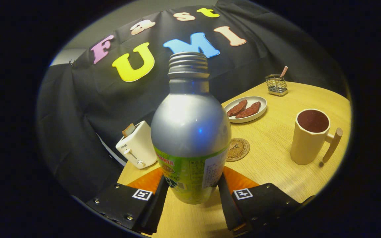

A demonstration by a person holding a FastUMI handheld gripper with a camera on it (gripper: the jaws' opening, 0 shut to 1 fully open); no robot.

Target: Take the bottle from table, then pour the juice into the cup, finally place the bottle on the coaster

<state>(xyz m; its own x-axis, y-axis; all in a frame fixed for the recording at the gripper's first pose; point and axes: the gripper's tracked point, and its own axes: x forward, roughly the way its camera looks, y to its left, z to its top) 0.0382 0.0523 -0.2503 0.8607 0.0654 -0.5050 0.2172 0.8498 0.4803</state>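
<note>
Gripping the bottle point(190, 132) between its two black fingers, the gripper point(192, 193) had both pads pressed against the green label near the bottle's base, one on each side. The bottle stood nearly upright, silver above the label, its threaded neck uncapped at the top. Whether its base rested on the table point(276, 155) or hung a little above it could not be told. Just beyond the bottle and slightly to the right lay the round cork coaster point(238, 149), flat on the wooden top with nothing on it. Farther right stood the cream cup point(309, 138), its wooden handle turned away from the bottle and its inside dark. Behind the coaster sat a white plate point(247, 109) with two brown pieces of food. A wire holder point(276, 85) stood at the far edge. Left of the bottle, a white toaster point(137, 147) held a slice.
</note>
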